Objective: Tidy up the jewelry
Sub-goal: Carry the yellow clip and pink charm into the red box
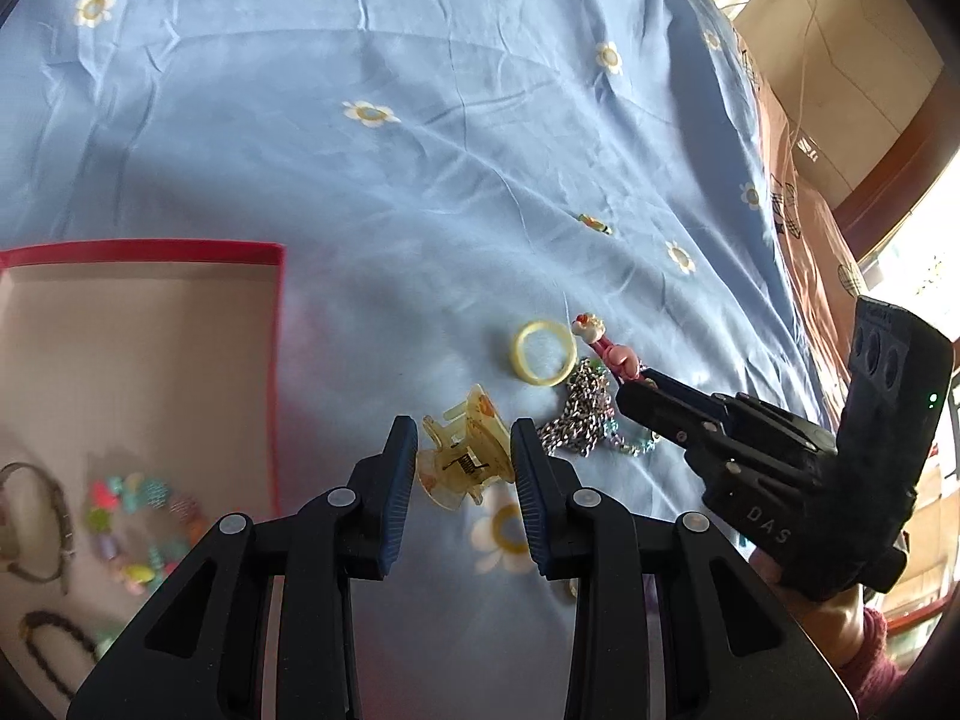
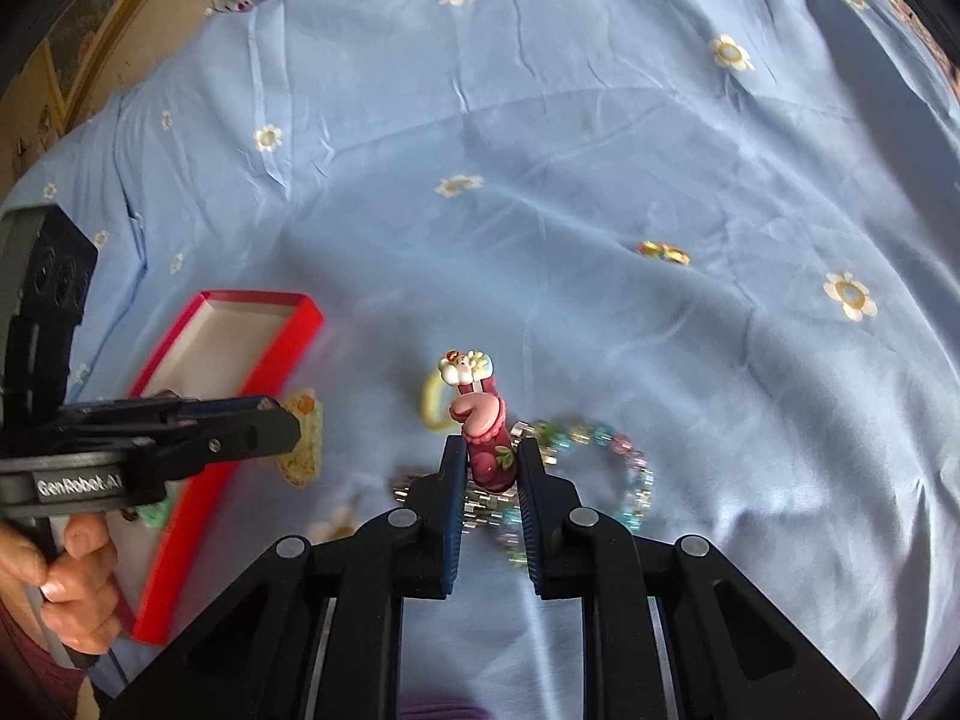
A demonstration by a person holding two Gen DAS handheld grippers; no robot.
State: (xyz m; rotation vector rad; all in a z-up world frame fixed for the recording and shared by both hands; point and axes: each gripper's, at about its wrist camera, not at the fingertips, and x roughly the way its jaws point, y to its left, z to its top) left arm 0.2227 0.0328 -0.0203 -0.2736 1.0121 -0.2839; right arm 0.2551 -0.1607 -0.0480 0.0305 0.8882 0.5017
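Currently, two grips are in progress over the blue flowered bedsheet point(image 1: 420, 120). Item one: the left gripper point(image 1: 463, 468) has its fingers closed about a translucent yellow claw clip point(image 1: 459, 459), which sits between the pads, its spring showing. Item two: the right gripper point(image 2: 492, 468) has its fingers pinched on the lower end of a pink character hair clip point(image 2: 483, 426), whose decorated head stands out past the fingertips. Risks, as judged: the claw clip is smooth and springy and held only at its sides, so it could twist or pop free; the pink clip is caught by one end, so it could pivot or slide out if swung. It also lies touching the silver chain point(image 1: 579, 414) and near the pastel bead bracelet point(image 2: 606, 468), either of which may snag and be dragged along. The yellow ring point(image 1: 543, 353) lies just beside this heap and could be knocked. Destination: the red-rimmed box point(image 1: 180, 252), left of the left gripper, already holding a bead bracelet and dark cords; its low wall could catch an item carried too low. Pose: the left gripper points forward and down; the right gripper reaches in from the right, angled toward the heap, a hand point(image 2: 66, 570) at each handle.
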